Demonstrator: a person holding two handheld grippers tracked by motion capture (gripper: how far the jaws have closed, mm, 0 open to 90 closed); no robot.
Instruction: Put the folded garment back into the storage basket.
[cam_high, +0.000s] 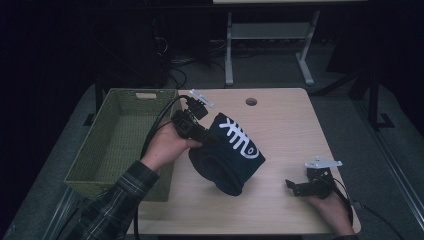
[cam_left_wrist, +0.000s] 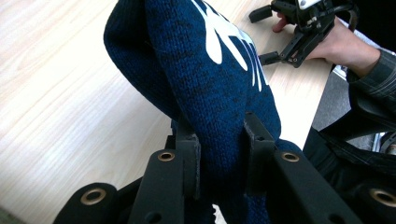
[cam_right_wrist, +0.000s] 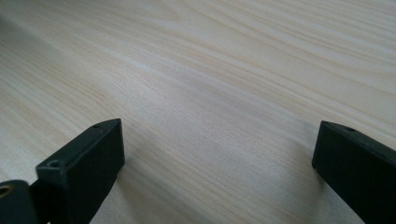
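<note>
A dark blue knitted hat (cam_high: 227, 155) with a white fishbone design hangs just above the middle of the wooden table (cam_high: 285, 125). My left gripper (cam_high: 212, 140) is shut on its edge. In the left gripper view the blue knitted hat (cam_left_wrist: 210, 79) is pinched between the two black jaws of the left gripper (cam_left_wrist: 219, 154). My right gripper (cam_high: 290, 186) rests near the table's front right, open, with nothing between its jaws. The right gripper (cam_right_wrist: 217, 154) points at bare wood in its own view, and the right gripper (cam_left_wrist: 264, 35) appears at the top of the left gripper view.
A green woven basket (cam_high: 120, 145) stands at the table's left edge and looks empty. A round cable hole (cam_high: 251, 102) lies near the far edge. White desk legs (cam_high: 270, 45) stand on the floor beyond the table.
</note>
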